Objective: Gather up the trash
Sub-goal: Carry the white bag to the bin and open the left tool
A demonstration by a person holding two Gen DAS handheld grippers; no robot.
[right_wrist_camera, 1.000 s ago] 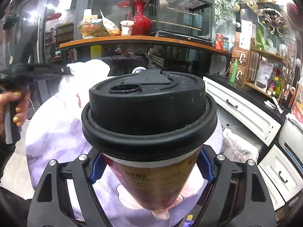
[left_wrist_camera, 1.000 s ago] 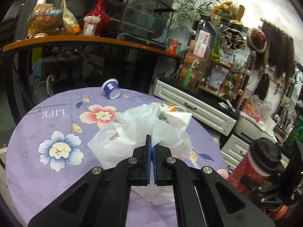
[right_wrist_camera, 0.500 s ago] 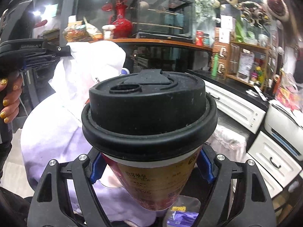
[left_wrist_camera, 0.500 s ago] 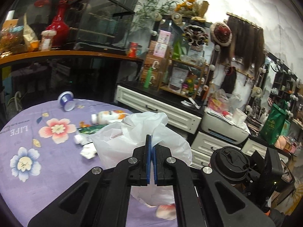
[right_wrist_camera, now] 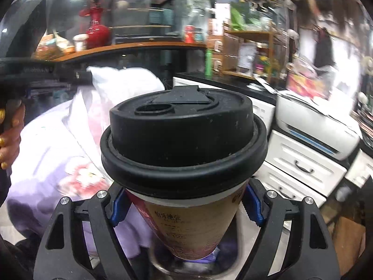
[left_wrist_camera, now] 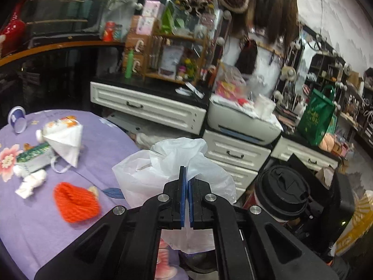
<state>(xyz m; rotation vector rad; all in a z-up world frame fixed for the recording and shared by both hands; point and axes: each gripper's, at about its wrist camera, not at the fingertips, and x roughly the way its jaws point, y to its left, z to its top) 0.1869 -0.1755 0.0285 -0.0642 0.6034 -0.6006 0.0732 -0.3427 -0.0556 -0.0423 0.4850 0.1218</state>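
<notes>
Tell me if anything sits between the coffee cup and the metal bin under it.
Nothing visible does. The right gripper holds the coffee cup upright right above the metal bin. The white plastic bag in the left gripper hangs off to the side.

Black hand-held gripper (left_wrist_camera: 185, 182), blue pads, silver screws.

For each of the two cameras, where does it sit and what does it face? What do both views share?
Left wrist: sits on the left gripper, facing the white plastic bag it pinches, the purple table and white drawers.
Right wrist: sits on the right gripper, filled by the paper cup it grips; a hand shows at left.
Shared: bag, cup, drawers.
</notes>
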